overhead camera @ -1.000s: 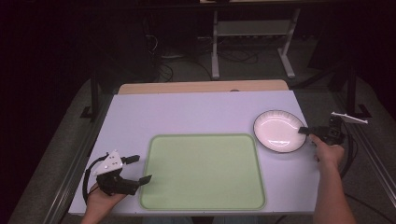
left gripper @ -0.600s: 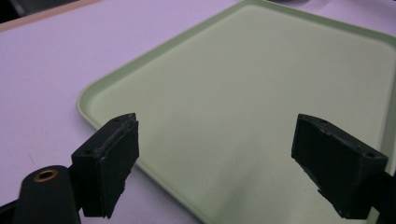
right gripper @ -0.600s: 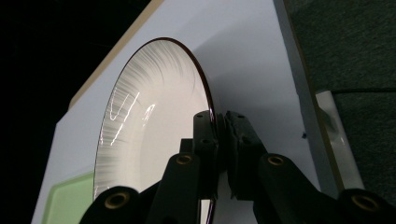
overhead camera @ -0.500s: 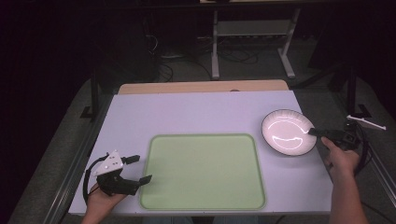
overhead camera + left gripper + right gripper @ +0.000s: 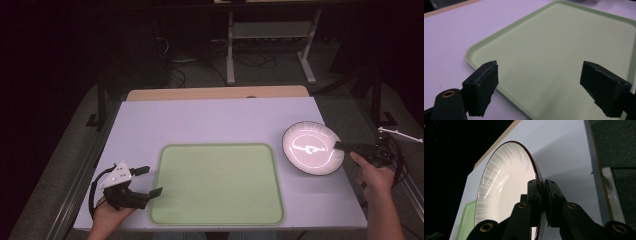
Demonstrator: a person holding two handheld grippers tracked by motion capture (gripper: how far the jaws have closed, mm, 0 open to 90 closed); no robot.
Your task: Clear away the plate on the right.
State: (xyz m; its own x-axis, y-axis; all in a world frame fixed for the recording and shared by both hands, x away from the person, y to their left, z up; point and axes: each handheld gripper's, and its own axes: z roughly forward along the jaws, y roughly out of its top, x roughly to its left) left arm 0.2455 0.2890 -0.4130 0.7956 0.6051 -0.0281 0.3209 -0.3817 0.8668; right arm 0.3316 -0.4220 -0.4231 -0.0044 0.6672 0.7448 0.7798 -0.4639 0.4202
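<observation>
While the right claw [image 5: 341, 146] is clamped on the near-right rim of the plate [image 5: 307, 148], the plate sits at the counter's [image 5: 210, 120] right side, just right of the green tray [image 5: 217, 182] — so the tray lies leftward from the grip. Round, it has no long axis; its hollow faces up, slightly tilted. Beside the tray's left edge, the left claw [image 5: 152, 181] — jaws wide apart, holding nothing — is nearer the tray, but the right hand [image 5: 372, 172] has the plate.

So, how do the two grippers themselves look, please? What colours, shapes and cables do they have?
Both are black. The left gripper carries a grey three-cornered plate on top, and a black cable loops from its body. Its jaws end in blocky, flat-faced black pads. The right gripper has brass-coloured pivot rivets on its arms. Both forearms are bare, without sleeves.
</observation>
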